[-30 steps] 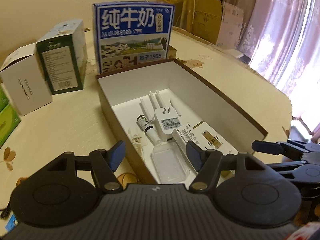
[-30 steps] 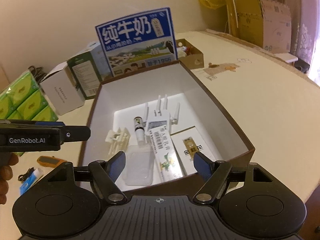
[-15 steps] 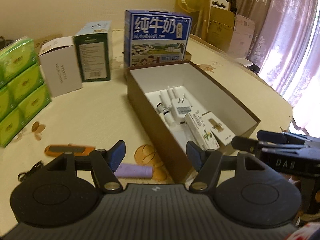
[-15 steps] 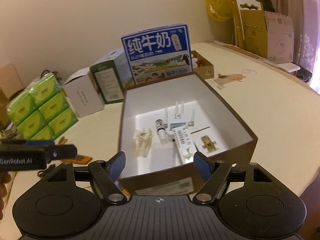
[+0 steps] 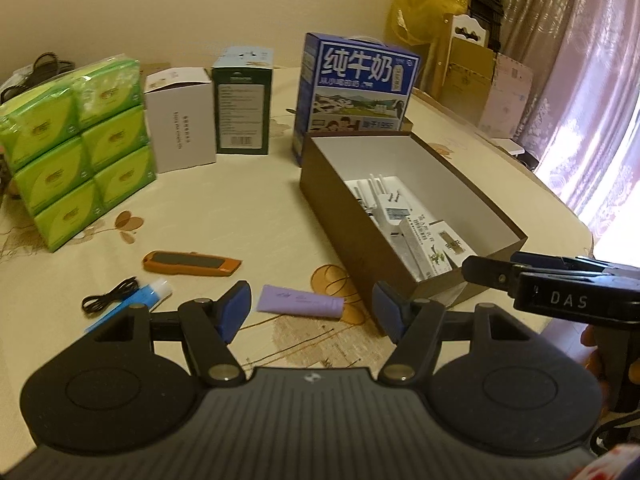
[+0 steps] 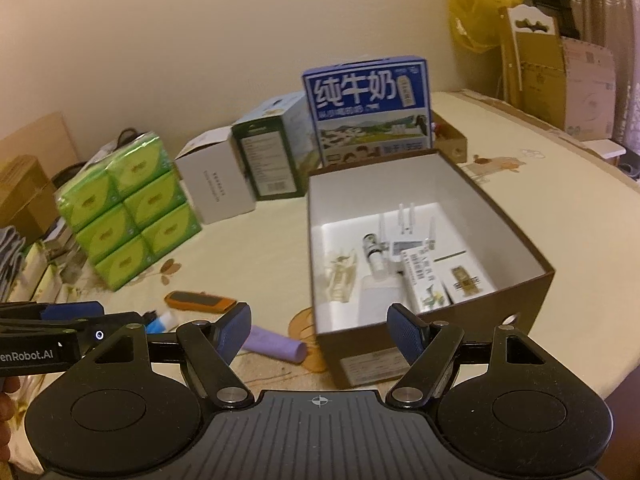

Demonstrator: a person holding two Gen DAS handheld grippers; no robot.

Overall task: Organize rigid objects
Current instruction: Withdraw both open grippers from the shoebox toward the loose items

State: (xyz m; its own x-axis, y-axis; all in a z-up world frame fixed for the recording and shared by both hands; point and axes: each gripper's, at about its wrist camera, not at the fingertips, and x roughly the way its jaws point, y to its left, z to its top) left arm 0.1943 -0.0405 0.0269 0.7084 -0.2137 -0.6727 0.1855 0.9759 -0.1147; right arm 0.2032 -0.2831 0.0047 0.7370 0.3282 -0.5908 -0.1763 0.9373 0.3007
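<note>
Several items already lie in the brown box (image 5: 360, 216), while the purple tube (image 5: 300, 301), orange cutter (image 5: 191, 263) and blue tube (image 5: 150, 294) wait on the table (image 5: 240, 200) left of it, both the left claw (image 5: 310, 312) and right claw (image 6: 318, 330) wide and empty.

Cut off at the left edge of the right wrist view: left gripper (image 6: 68, 312), fingertips out of frame. Hidden behind the brown box (image 5: 360, 224) near wall in the left wrist view: most of the white router (image 5: 390, 208). Half covered by a fingertip: purple tube (image 6: 276, 346). Too blurred to read: label on box front (image 6: 370, 368).
</note>
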